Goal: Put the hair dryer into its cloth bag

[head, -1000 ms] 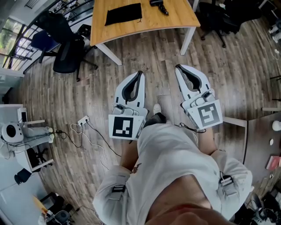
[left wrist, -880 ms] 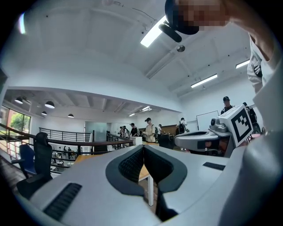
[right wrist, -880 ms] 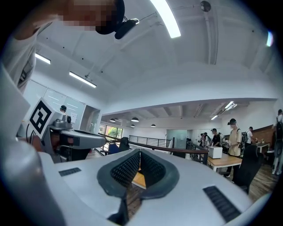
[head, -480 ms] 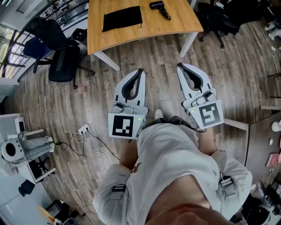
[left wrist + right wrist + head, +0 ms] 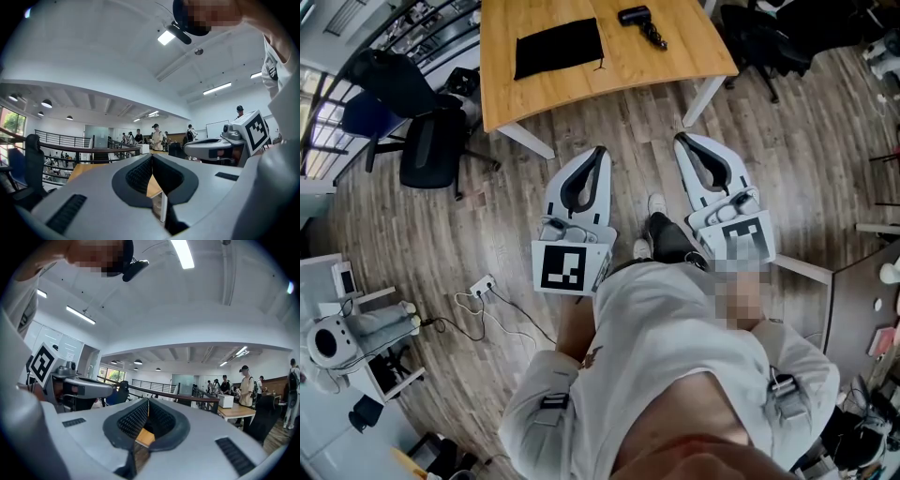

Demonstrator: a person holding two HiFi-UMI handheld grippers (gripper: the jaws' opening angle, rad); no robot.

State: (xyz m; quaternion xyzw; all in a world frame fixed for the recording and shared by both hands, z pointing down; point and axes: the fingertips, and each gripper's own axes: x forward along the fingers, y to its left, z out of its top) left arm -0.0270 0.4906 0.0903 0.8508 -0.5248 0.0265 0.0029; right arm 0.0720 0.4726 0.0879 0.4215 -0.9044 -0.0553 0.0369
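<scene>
The cloth bag [image 5: 560, 47] and hair dryer [image 5: 639, 22] are black, the table [image 5: 680, 67] honey-brown wood.

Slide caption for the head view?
Person holds left tool and right tool, both shut and empty, short of the table bearing cloth bag and hair dryer.

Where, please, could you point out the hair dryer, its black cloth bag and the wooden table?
hair dryer [image 5: 635, 15], head view, on its dark body.
black cloth bag [image 5: 560, 47], head view, on the middle of the flat cloth.
wooden table [image 5: 684, 56], head view, on bare top near its right edge.
</scene>
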